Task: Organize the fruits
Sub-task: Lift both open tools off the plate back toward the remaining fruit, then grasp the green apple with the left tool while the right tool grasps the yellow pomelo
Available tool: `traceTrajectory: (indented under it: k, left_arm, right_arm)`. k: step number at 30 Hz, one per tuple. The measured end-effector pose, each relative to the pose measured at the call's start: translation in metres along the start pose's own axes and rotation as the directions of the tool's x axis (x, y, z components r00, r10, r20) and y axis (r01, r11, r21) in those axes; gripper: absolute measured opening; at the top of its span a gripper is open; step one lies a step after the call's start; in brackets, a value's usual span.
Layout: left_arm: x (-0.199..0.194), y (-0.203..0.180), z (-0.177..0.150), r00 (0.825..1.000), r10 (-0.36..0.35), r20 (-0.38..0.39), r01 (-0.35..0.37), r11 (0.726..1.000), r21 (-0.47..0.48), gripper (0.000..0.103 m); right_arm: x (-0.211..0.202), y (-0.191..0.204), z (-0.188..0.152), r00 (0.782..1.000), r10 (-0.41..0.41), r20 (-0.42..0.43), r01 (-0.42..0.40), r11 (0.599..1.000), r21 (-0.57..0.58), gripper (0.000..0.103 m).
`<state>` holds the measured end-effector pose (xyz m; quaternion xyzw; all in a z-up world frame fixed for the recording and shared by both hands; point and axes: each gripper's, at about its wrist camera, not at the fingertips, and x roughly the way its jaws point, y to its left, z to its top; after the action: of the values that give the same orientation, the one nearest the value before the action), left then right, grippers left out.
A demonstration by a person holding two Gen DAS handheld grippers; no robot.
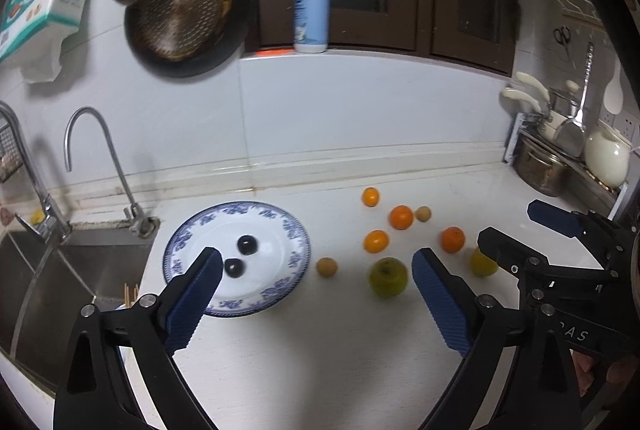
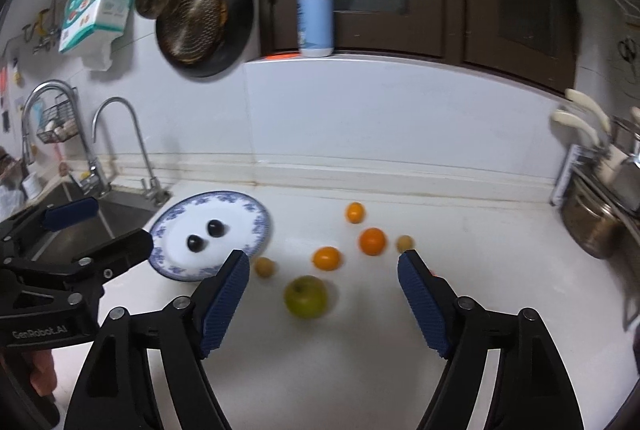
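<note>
Both my grippers, left [image 1: 316, 270] & right [image 2: 322, 270], gape wide, holding nothing. The round green apple [image 2: 305, 296] could roll if I bump it w/ a finger.

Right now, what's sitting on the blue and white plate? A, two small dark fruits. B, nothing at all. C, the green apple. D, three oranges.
A: two small dark round fruits lie close together on the blue-patterned plate, while the green apple and the oranges sit on the counter to its right.
</note>
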<state>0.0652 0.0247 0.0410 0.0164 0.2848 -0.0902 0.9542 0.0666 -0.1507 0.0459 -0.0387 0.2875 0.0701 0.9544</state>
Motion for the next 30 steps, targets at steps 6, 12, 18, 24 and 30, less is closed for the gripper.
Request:
traceTrajectory:
  k: [6,12,18,24,30]
  left_arm:
    - [0.005,-0.019,-0.002,0.999,-0.045,0.010,0.045,0.999,0.018,0.103]
    - [0.027,-0.037,-0.009,0.998,-0.059,-0.039,0.061,0.997,0.038,0.103]
    - [0.053,-0.051,-0.020,0.995,-0.047,-0.092,0.054,0.996,0.067,0.103]
    - [0.085,-0.060,-0.029,0.986,-0.046,-0.160,0.060,0.995,0.079,0.103]
    - [0.119,-0.065,-0.040,0.975,-0.036,-0.221,0.057,0.995,0.087,0.103]
  right_arm:
    - [-0.009,-0.021,-0.008,0.998,-0.058,-0.001,0.058,0.998,0.026,0.081]
    - [-0.007,-0.045,-0.020,0.993,-0.110,-0.031,0.111,0.992,0.063,0.081]
    - [0.007,-0.074,-0.033,0.983,-0.152,-0.103,0.164,0.978,0.127,0.081]
    - [0.034,-0.094,-0.047,0.971,-0.151,-0.185,0.182,0.969,0.165,0.081]
    - [0.062,-0.105,-0.058,0.958,-0.144,-0.247,0.186,0.970,0.157,0.081]
